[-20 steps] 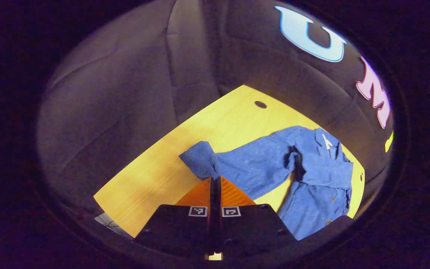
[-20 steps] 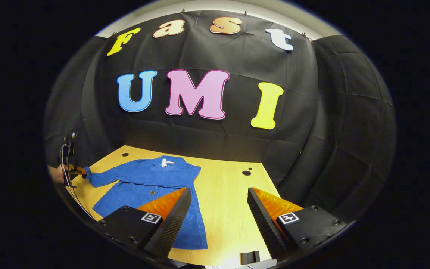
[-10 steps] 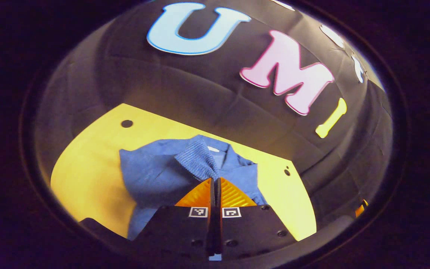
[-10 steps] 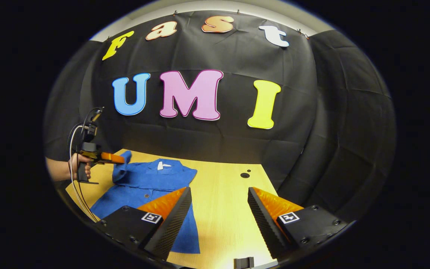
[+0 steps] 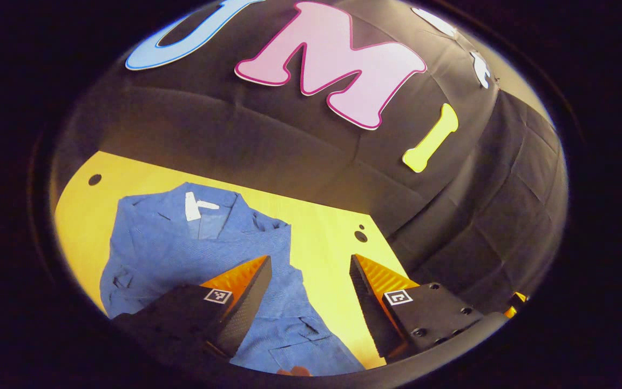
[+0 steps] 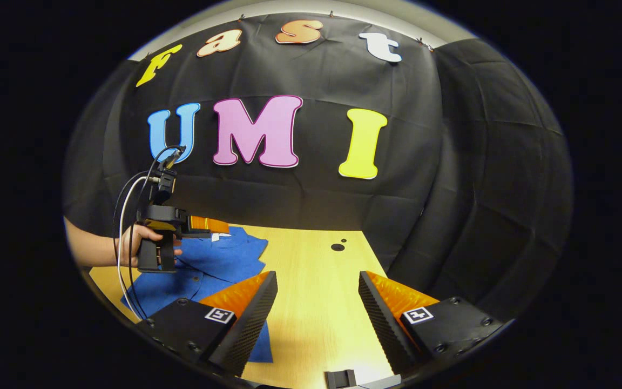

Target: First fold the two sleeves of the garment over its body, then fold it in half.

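Observation:
A blue button shirt (image 5: 181, 248) lies flat on the yellow wooden table (image 5: 322, 237), its collar with a white label (image 5: 196, 205) toward the wall. One sleeve lies folded in over the body at the shirt's left side. My left gripper (image 5: 308, 273) hangs open above the shirt's right edge with nothing between its fingers. In the right gripper view the left gripper (image 6: 223, 226) hovers over the shirt (image 6: 224, 259), held by a hand (image 6: 146, 240). My right gripper (image 6: 316, 278) stands open over bare table to the right of the shirt, holding nothing.
Round cable holes (image 5: 361, 236) sit in the table near the back edge, and another hole (image 5: 94, 179) at the far left corner. A small black block (image 6: 340, 376) lies at the table's near edge. A white cable (image 6: 122, 237) trails from the left gripper.
The left gripper carried the sleeve across over the shirt's body, then opened and let it go. The right gripper stayed open and shifted only slightly.

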`<state>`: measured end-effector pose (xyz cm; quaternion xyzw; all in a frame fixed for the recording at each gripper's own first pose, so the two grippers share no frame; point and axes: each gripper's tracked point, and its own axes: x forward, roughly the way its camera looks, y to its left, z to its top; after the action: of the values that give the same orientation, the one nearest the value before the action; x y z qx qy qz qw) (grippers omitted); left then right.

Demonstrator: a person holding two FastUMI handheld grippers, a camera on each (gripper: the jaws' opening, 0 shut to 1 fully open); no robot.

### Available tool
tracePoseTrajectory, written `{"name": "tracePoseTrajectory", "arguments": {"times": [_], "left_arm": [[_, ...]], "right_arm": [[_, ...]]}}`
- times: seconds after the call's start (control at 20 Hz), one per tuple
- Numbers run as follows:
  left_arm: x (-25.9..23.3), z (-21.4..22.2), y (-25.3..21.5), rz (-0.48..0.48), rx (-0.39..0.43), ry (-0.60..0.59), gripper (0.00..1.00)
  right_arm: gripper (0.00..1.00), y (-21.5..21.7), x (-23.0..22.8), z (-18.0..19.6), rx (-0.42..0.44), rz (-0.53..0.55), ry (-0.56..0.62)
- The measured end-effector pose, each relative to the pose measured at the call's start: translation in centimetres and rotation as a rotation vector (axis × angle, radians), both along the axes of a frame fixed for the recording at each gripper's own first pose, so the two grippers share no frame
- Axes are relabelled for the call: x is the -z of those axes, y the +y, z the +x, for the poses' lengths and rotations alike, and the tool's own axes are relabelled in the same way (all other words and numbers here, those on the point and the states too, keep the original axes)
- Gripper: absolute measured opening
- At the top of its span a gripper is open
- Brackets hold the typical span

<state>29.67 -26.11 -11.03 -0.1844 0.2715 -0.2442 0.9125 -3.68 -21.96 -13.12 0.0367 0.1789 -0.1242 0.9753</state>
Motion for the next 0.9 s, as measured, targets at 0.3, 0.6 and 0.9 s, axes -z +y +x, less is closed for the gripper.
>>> {"name": "tracePoseTrajectory", "arguments": {"times": [0.3, 0.6, 0.9], "left_arm": [[0.4, -5.7, 8.8, 0.154, -0.071, -0.122, 0.84], [6.1, -16.2, 19.0, 0.282, -0.123, -0.051, 0.84], [18.1, -25.8, 24.2, 0.346, -0.174, 0.257, 0.85]], "right_arm": [[0.97, 5.1, 4.0, 0.8, -0.062, 0.062, 0.070], [0.98, 11.3, 11.2, 0.5, -0.166, 0.160, 0.261], [0.98, 15.6, 20.5, -2.2, -0.218, 0.240, 0.532]]}}
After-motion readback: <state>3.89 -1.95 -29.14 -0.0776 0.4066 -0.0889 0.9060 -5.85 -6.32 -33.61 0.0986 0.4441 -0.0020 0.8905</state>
